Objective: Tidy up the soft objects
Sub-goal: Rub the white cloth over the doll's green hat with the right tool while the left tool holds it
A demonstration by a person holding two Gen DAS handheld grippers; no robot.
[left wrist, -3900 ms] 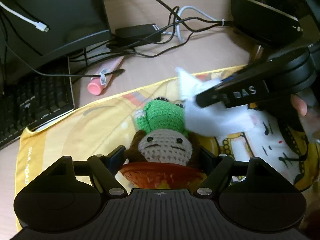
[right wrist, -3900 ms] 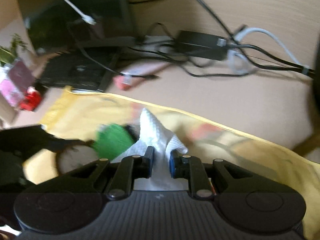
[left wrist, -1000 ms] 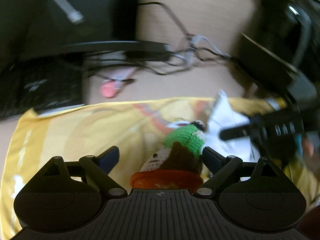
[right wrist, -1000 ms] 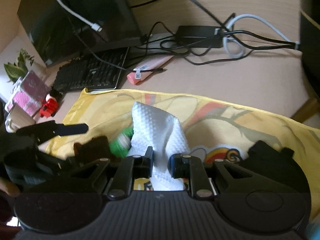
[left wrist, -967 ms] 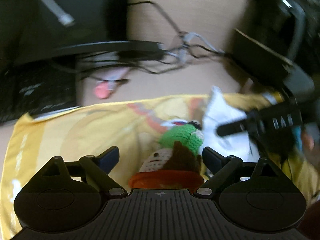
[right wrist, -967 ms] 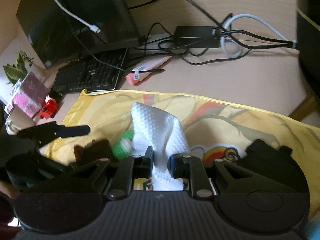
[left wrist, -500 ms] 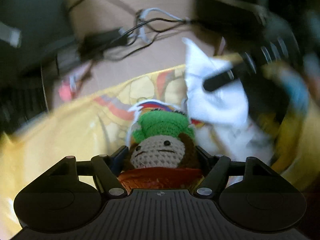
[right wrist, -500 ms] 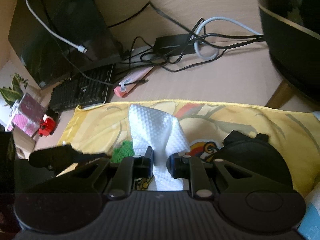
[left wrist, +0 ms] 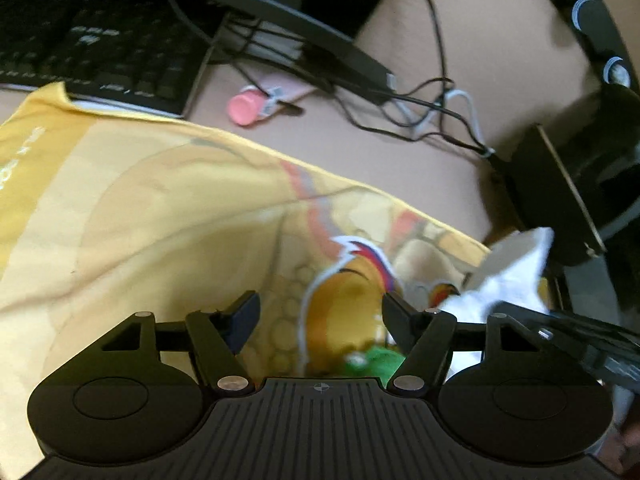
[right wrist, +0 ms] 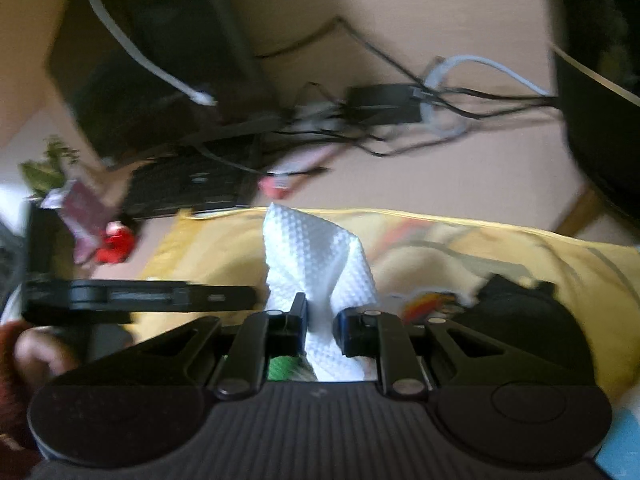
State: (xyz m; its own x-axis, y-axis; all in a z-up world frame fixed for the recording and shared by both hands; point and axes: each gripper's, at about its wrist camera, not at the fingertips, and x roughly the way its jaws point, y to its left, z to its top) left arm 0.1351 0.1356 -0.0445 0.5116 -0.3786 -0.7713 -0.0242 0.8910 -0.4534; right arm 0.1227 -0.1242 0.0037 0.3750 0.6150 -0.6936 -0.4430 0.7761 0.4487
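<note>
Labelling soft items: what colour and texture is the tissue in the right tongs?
White, with a dimpled embossed pattern: tissue. Clearest in the right wrist view.

black ribbed hand-held gripper [left wrist: 320, 312], silver screws

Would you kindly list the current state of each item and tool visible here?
left tool: open, holding nothing
right tool: shut on the white paper towel
white paper towel: crumpled, pinched upright between the fingers
green crochet toy: lying on the cloth, mostly hidden below the left tool
yellow cloth: spread on the desk, slightly wrinkled
pink tube: lying on its side by the keyboard
</note>
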